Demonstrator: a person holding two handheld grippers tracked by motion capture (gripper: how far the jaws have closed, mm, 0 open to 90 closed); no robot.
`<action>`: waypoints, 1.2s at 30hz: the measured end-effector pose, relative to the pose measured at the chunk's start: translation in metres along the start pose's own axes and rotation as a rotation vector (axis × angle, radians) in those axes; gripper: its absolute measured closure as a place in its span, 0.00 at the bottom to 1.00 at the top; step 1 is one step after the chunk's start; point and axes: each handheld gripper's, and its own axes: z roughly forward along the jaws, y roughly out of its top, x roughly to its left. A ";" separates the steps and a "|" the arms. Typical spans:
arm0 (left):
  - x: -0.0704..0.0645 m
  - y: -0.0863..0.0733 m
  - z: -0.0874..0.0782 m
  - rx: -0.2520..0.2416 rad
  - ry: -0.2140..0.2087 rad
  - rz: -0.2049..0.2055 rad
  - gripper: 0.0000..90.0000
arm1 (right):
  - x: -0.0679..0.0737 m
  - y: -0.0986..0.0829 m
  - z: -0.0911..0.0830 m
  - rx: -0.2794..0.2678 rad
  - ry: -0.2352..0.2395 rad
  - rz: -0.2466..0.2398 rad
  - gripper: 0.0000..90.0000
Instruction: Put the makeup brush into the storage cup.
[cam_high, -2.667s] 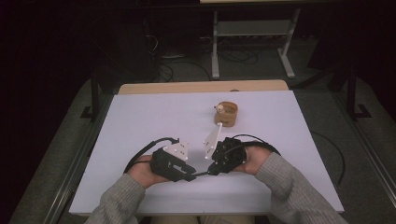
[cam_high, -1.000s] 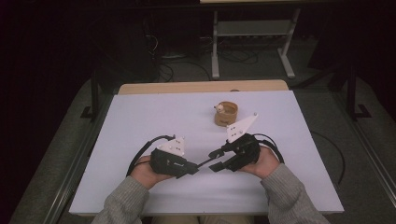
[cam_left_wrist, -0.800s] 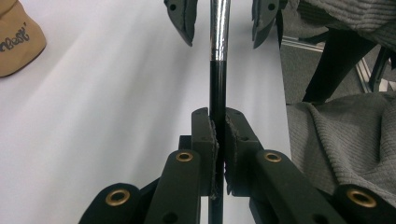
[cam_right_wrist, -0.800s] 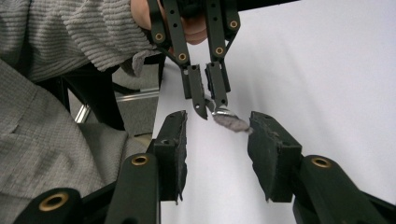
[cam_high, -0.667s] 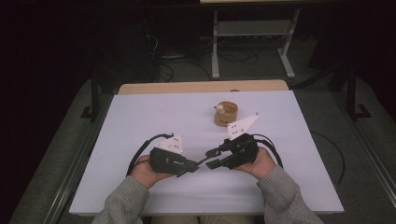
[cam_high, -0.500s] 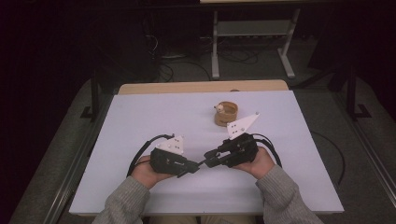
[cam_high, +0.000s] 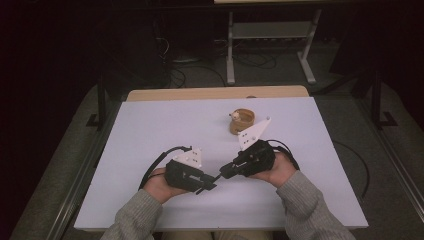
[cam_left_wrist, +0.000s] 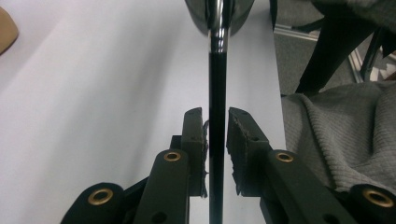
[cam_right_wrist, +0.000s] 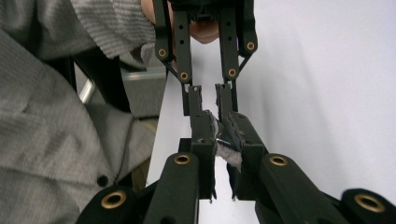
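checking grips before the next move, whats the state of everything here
left hand-held gripper: jaws shut on the black rod
right hand-held gripper: jaws shut on the rod's shiny end
black rod: held between both grippers, just above the table
wooden bowl: upright on the table, apart from both grippers
table: white top, bearing the bowl

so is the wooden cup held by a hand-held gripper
No, the cup stands alone on the table, apart from both hand-held grippers, which meet nearer the person.
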 end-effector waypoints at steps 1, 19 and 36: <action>0.000 0.000 0.001 0.006 -0.003 -0.008 0.85 | 0.001 0.004 -0.001 0.022 -0.004 -0.010 0.90; -0.001 0.000 -0.001 -0.034 0.026 -0.012 0.93 | 0.009 0.013 -0.005 0.010 -0.058 -0.031 0.76; 0.001 0.000 -0.002 -0.072 0.063 -0.030 0.86 | 0.004 -0.004 0.001 -0.082 -0.063 0.032 0.91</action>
